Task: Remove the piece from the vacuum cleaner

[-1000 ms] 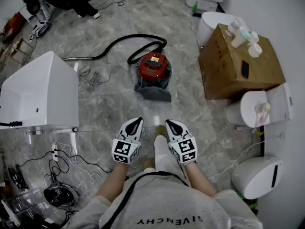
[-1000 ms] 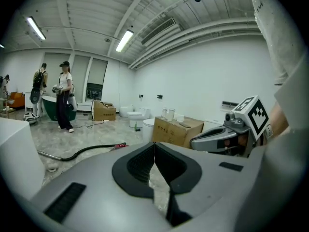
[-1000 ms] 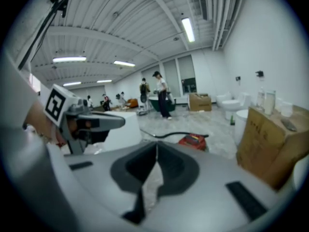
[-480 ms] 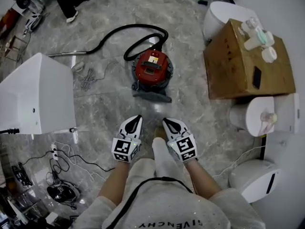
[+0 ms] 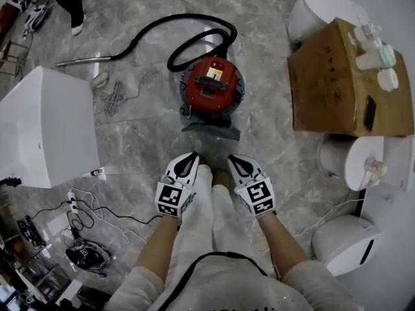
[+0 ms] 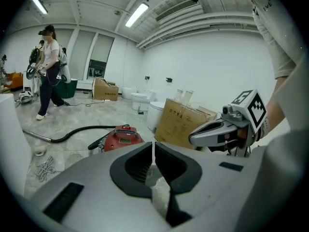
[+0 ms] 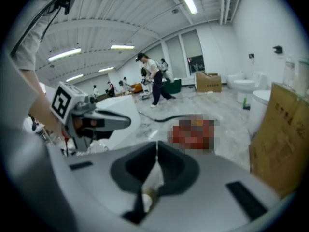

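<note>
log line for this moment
stage: pre-grasp | left gripper: shut, empty | right gripper: shut, empty | vacuum cleaner: on floor ahead, untouched

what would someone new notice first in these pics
The red vacuum cleaner stands in the middle of the floor just ahead of the person, with its black hose looping away behind it. Nearer the person, the left claw and the right claw point toward it side by side, both shut and empty. A big cardboard box stands at the right.
</note>
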